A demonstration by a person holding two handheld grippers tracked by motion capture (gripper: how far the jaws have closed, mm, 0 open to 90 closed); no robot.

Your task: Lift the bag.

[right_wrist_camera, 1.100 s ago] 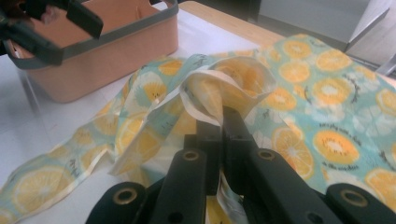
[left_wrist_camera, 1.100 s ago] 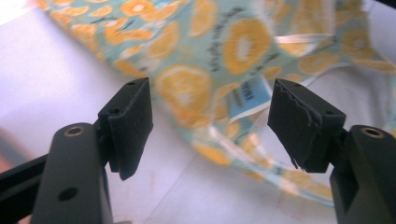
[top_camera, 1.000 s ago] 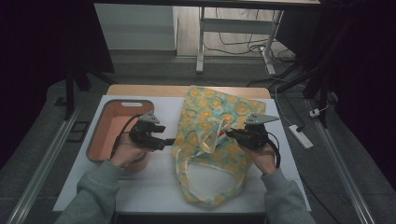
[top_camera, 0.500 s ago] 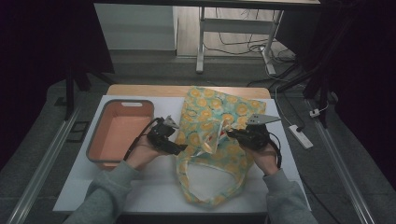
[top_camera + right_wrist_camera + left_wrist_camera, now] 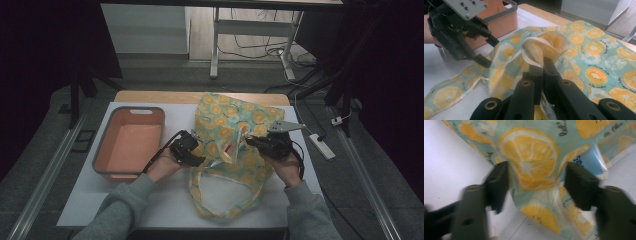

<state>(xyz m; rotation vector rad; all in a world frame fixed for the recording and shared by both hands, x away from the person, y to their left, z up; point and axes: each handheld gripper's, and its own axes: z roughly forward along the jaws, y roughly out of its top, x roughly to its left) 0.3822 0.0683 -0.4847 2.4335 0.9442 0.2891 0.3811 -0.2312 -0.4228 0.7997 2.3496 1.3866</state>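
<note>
Left gripper (image 5: 196, 159) now astride bag (image 5: 225, 165).

The right gripper (image 5: 541, 68) pinches the rim of the citrus-print tote bag (image 5: 596, 57); beyond, the left gripper (image 5: 487, 50) apparently straddles another fold beside the pink basin (image 5: 504, 21).

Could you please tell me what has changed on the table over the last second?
The left gripper has moved from over the orange bin rightward to the citrus-print bag. Its jaws opened wide, then have just been closing around a fold of the bag's edge, not yet pinching it. The right gripper stayed shut on the bag's rim; bag and bin lie as before.
</note>
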